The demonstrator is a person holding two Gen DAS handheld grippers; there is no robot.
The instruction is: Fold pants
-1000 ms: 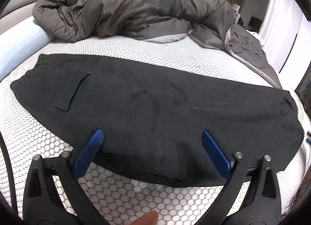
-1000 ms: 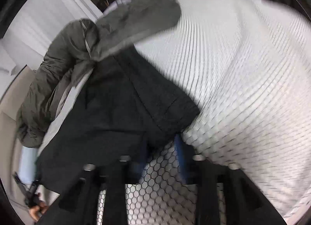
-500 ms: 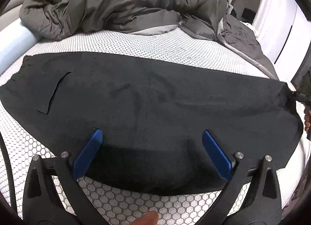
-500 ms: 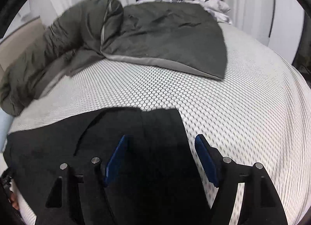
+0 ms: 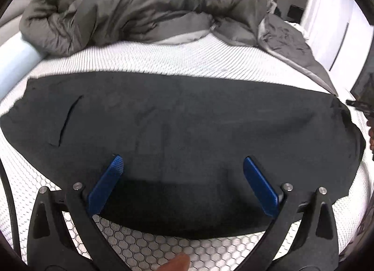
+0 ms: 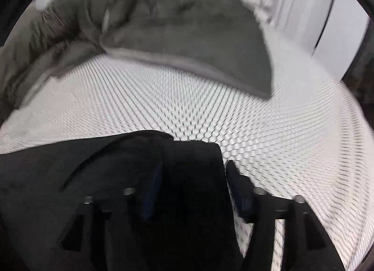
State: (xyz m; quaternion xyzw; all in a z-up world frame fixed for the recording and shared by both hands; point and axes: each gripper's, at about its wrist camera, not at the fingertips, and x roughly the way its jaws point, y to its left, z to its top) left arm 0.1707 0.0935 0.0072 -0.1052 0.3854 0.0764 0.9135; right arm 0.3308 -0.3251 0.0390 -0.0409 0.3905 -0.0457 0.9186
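Black pants (image 5: 182, 126) lie flat across the white honeycomb-patterned bed (image 5: 163, 247), stretched from left to right, with a pocket slit near the left end. My left gripper (image 5: 183, 163) hovers over their near edge, open wide, nothing between its blue pads (image 5: 105, 184). In the blurred right wrist view the right-hand end of the pants (image 6: 140, 177) lies under my right gripper (image 6: 194, 168). Its jaws are opening and stand apart over the cloth, not pinching it.
A rumpled grey duvet (image 5: 145, 6) is heaped along the far side of the bed, and a flatter part (image 6: 198, 41) of it reaches toward the right. A pale blue pillow (image 5: 14, 58) lies at far left. White wardrobe doors (image 6: 327, 20) stand beyond.
The right gripper swung round over the end of the pants and its jaws widened. The left gripper edged forward over the pants' near edge, still open.
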